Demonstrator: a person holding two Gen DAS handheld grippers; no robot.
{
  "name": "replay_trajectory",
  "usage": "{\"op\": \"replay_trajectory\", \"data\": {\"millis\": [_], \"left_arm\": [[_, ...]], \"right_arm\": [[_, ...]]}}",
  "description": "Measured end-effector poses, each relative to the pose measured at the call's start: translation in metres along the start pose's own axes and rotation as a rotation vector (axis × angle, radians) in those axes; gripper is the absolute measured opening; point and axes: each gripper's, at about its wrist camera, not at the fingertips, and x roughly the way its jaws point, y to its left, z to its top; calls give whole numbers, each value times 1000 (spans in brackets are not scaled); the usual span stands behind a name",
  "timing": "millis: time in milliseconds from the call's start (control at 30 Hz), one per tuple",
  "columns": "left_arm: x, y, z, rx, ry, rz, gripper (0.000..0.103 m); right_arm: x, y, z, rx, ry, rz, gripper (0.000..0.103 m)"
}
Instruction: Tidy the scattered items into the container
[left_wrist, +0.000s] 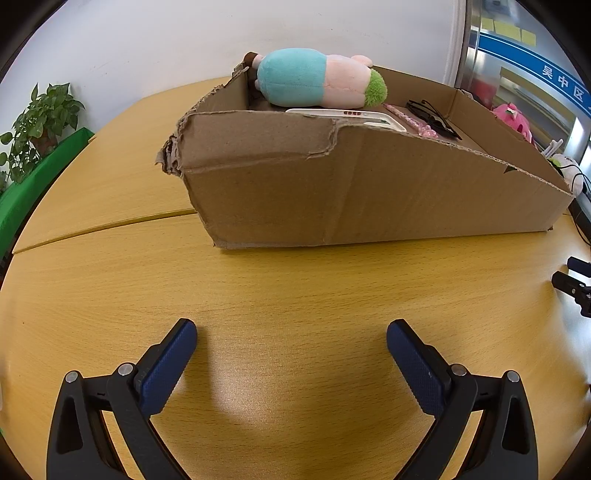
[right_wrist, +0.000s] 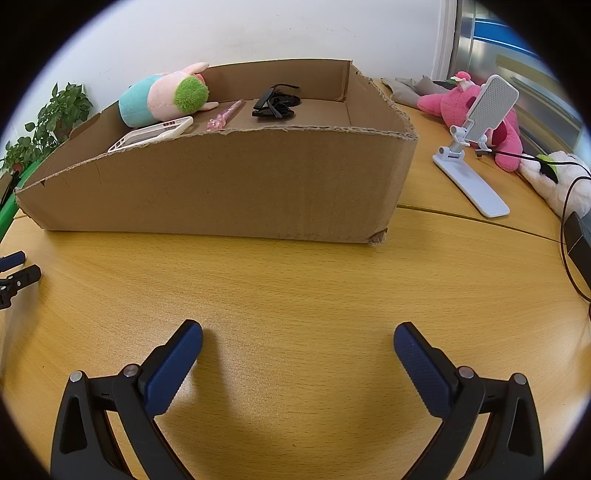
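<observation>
Both tools (left_wrist: 291, 347) (right_wrist: 298, 349) hover open, empty, near the cardboard box (right_wrist: 229, 184).

A plain white wall (left_wrist: 155, 40) is seen behind the seamed wooden table (left_wrist: 295, 288), with a potted plant (left_wrist: 37, 125) at nine o'clock and a metal-framed glass partition (left_wrist: 517, 66) at two o'clock.

Both wrist views tilt down over the table (left_wrist: 295, 288), sharing the cardboard box (right_wrist: 221, 192).
</observation>
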Motion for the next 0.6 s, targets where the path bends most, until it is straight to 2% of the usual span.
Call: {"op": "replay_trajectory", "data": {"millis": [600], "left_arm": [[1,2,1,4,-1,-2,103]], "right_arm": [[1,0,0,0,0,-1,103]]}}
